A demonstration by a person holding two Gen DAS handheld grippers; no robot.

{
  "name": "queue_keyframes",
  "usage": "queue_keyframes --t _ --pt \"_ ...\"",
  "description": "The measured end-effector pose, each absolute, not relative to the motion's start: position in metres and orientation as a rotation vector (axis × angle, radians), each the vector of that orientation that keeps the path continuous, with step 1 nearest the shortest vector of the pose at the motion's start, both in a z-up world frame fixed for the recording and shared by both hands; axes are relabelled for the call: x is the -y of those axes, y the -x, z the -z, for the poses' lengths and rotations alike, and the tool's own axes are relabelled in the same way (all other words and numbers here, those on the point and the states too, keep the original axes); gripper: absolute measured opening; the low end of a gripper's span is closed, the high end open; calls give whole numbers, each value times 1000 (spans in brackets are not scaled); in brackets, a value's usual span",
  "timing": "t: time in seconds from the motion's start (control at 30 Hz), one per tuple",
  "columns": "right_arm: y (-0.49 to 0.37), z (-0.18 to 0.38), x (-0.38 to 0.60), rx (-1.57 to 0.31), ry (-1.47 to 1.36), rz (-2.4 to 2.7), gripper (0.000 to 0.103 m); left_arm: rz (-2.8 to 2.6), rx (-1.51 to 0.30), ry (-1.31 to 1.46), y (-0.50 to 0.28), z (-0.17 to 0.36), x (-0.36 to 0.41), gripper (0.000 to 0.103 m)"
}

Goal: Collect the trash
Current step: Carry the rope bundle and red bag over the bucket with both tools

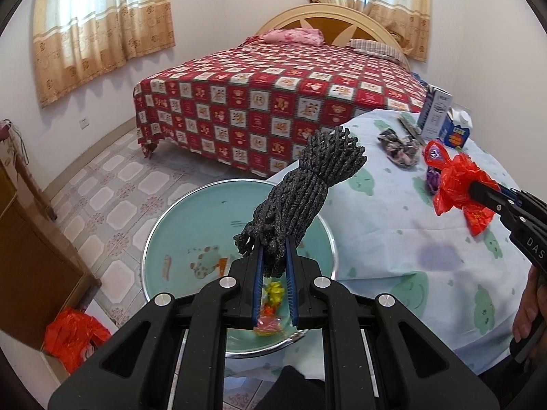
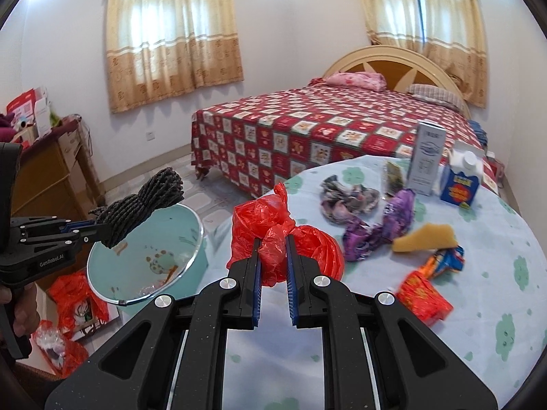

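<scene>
My left gripper (image 1: 275, 249) is shut on a bundle of dark grey cord (image 1: 304, 191) and holds it over a round teal basin (image 1: 171, 235) that stands beside the table. Small yellow and red wrappers (image 1: 273, 295) lie in the basin. My right gripper (image 2: 273, 244) is shut on a crumpled red plastic bag (image 2: 290, 239) above the table's left edge. In the right wrist view the left gripper (image 2: 85, 230) holds the cord (image 2: 143, 201) over the basin (image 2: 112, 266).
On the round table (image 2: 461, 307) lie purple wrappers (image 2: 379, 225), a patterned cloth scrap (image 2: 345, 201), a yellow sponge (image 2: 424, 237), red and orange wrappers (image 2: 424, 299), a white box (image 2: 427, 157) and a blue carton (image 2: 461, 184). A bed (image 2: 307, 126) stands behind. Red bags (image 2: 75, 304) lie on the floor.
</scene>
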State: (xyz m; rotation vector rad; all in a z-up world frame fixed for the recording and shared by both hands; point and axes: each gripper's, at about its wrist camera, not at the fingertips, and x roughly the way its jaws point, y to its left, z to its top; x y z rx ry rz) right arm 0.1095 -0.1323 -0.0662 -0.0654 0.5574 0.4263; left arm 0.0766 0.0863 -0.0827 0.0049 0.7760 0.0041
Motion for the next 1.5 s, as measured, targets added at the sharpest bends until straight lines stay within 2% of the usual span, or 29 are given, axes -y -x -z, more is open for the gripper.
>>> queue_keyframes --t 1.5 --pt "-126 80 34 -592 209 -575 13 -153 -810 71 -73 98 -160 12"
